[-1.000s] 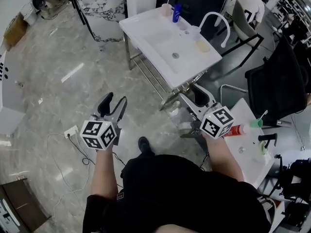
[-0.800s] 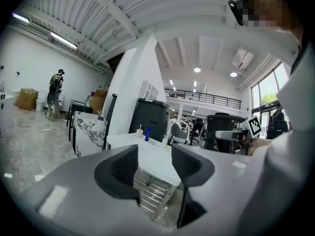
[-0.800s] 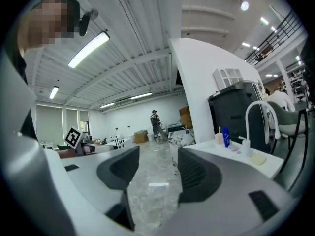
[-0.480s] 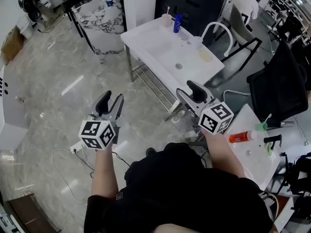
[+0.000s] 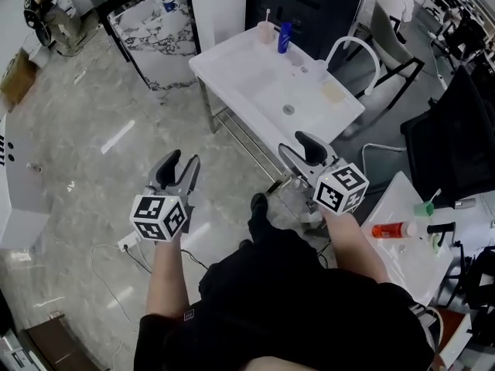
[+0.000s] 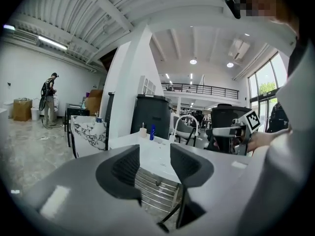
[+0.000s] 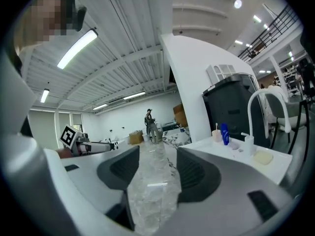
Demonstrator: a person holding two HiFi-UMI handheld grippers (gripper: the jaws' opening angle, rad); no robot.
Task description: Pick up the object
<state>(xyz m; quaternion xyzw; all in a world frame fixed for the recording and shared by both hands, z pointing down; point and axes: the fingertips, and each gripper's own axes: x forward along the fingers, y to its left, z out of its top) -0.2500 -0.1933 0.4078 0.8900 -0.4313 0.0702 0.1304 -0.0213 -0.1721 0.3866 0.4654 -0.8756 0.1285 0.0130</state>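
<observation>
My right gripper [image 5: 305, 154] is held at waist height in front of the person, short of the white sink table [image 5: 232, 56]. Its jaws are shut on a clear, crumpled piece of plastic [image 7: 153, 181] that stands up between the pads and hangs below them [image 5: 288, 198]. My left gripper [image 5: 178, 166] is held level over the marble floor. Its jaws are closing, and nothing lies between them [image 6: 153, 156]. On the sink table's far edge stand a pale cup [image 5: 265, 31] and a blue bottle [image 5: 285, 35]. A white curved faucet [image 5: 352, 49] rises at its right.
A marble-patterned cabinet [image 5: 158, 37] stands at the back left. Black chairs [image 5: 456, 130] stand to the right. A white side table [image 5: 402, 261] at the right carries a red tube [image 5: 390, 229] and a green cup. A power strip [image 5: 128, 243] and cable lie on the floor.
The person has stepped forward, one shoe now ahead. The view has shifted so the sink table sits more to the middle. The left jaws have narrowed a little. The right gripper still holds the plastic.
</observation>
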